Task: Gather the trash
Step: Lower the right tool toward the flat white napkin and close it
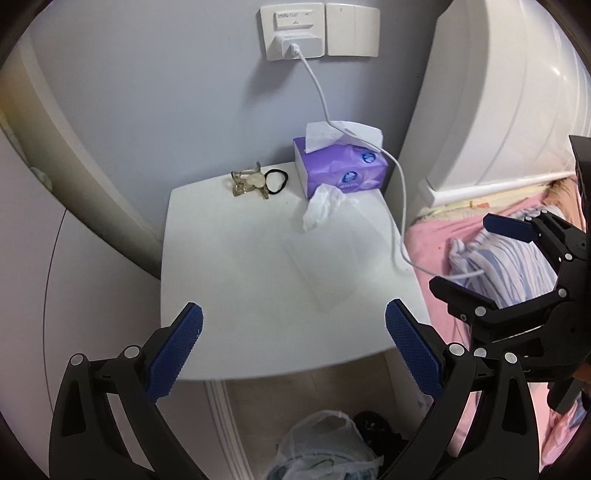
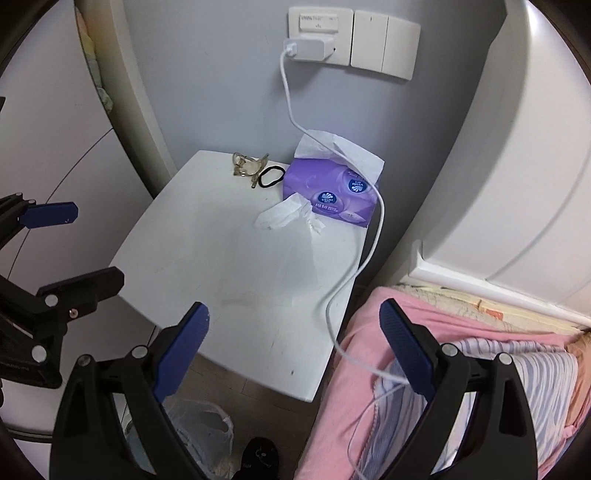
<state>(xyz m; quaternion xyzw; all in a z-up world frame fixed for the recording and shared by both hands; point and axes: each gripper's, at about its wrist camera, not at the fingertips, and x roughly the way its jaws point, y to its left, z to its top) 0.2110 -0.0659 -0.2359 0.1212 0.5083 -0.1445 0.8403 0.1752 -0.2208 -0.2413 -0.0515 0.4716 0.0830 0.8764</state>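
The purple tissue pack (image 2: 334,192) carries two round dark-blue logos with a white fan-like emblem and small lettering beneath, too blurred to make out, and a line of pale characters on its front face that cannot be read either. The white wall socket plate (image 2: 319,22) bears a strip of tiny grey print, also illegible. No other writing shows.
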